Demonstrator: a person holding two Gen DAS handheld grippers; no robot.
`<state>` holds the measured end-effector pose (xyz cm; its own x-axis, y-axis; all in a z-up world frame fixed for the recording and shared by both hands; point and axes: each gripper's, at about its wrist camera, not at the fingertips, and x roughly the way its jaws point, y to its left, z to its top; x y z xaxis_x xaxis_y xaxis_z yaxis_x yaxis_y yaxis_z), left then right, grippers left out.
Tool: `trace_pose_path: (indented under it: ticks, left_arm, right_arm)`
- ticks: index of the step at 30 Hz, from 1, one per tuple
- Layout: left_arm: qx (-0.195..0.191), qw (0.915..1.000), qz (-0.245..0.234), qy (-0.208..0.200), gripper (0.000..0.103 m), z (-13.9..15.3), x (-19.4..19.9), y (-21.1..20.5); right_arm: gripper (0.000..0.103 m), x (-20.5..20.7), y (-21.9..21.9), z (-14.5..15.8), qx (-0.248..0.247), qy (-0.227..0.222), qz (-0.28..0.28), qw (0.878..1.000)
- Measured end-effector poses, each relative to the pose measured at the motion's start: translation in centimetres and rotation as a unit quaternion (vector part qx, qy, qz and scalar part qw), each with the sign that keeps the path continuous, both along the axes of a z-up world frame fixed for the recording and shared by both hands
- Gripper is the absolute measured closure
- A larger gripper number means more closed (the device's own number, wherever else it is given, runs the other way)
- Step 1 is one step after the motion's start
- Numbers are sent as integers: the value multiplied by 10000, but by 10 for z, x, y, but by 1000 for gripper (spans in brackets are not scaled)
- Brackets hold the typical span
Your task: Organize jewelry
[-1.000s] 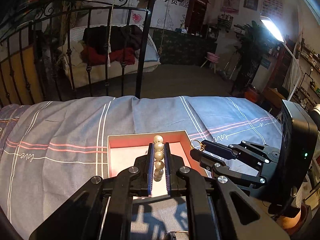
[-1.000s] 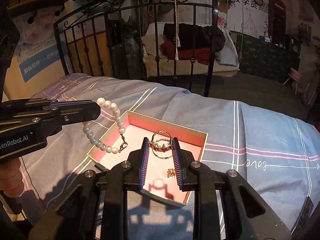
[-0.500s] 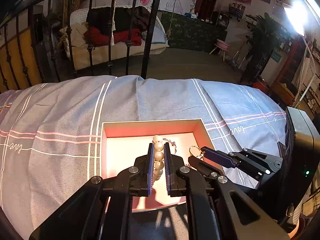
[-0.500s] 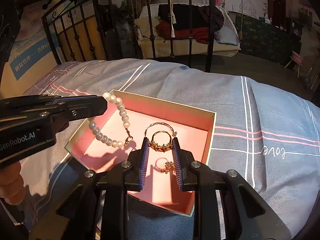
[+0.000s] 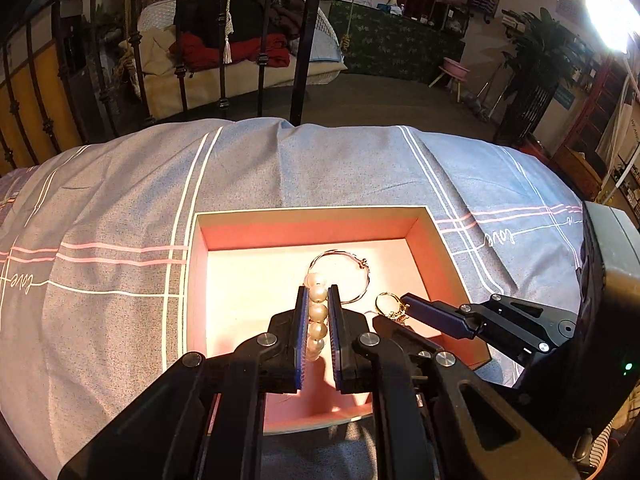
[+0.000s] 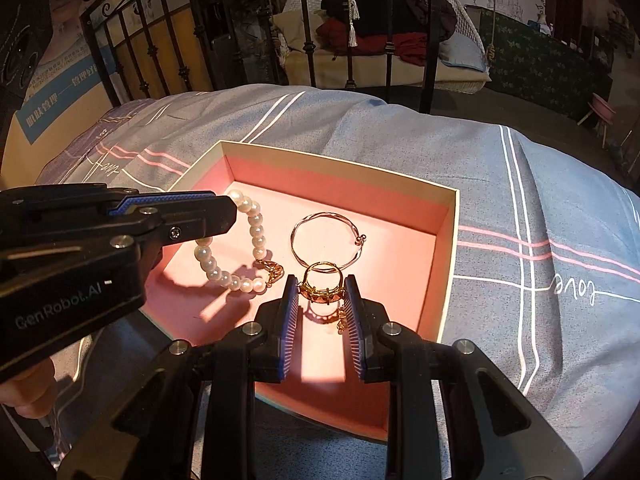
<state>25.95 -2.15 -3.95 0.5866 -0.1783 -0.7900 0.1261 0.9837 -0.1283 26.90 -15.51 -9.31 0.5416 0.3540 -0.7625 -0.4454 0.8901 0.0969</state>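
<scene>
over the pink box [image 6: 448, 216] on the striped bedspread [image 5: 120, 208], both grippers reach down inside its walls. left gripper [image 5: 318, 300] is pinched on a pearl bracelet [image 6: 250, 220]; part of the strand sits between its blue pads and the rest loops down, its gold clasp resting on the box floor near the left wall. right gripper [image 6: 322, 292] is clamped on a gold ring [image 6: 322, 280] with a reddish stone, held just above the floor near the box's middle. a thin silver bangle [image 6: 328, 236] lies flat on the floor just behind the ring. a small gold charm [image 6: 342, 320] sits by the right pad. a black iron bedrail [image 6: 432, 40] stands beyond the box.
</scene>
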Motion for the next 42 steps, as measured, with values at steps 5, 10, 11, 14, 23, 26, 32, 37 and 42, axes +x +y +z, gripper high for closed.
trace_pose_path:
  ticks: [5, 10, 11, 14, 23, 26, 32, 37, 42]
  left_arm:
    - [288, 9995, 20, 121, 94, -11, 3, -4]
    - [375, 9988, 143, 270, 94, -14, 8, -5]
    - [402, 9987, 145, 276, 94, -14, 8, -6]
    - [455, 9984, 151, 294, 94, -13, 8, -8]
    - [434, 9986, 214, 220, 58, -3, 3, -5]
    - [425, 9987, 291, 27, 44, 7, -6, 1]
    - [206, 9989, 284, -296, 22, 24, -52, 21]
    - [15, 9995, 257, -201, 21, 6, -108, 40]
    - [125, 9998, 116, 53, 24, -23, -153, 53]
  right_arm:
    - [79, 0, 3, -6, -74, 48, 54, 9999]
    - [79, -2, 3, -5, -104, 42, 137, 9998]
    - [79, -3, 4, -5, -125, 34, 153, 9998]
    - [79, -5, 4, -4, -125, 25, 173, 9998]
    - [46, -14, 3, 4, -238, -114, 183, 9995]
    - [33, -24, -1, 14, -271, -379, 93, 9989]
    - [20, -65, -21, 32, -64, -736, -85, 9972]
    - [20, -124, -42, 26, 449, -652, 13, 9969]
    - [38, -168, -42, 3, 317, -271, 388, 9984]
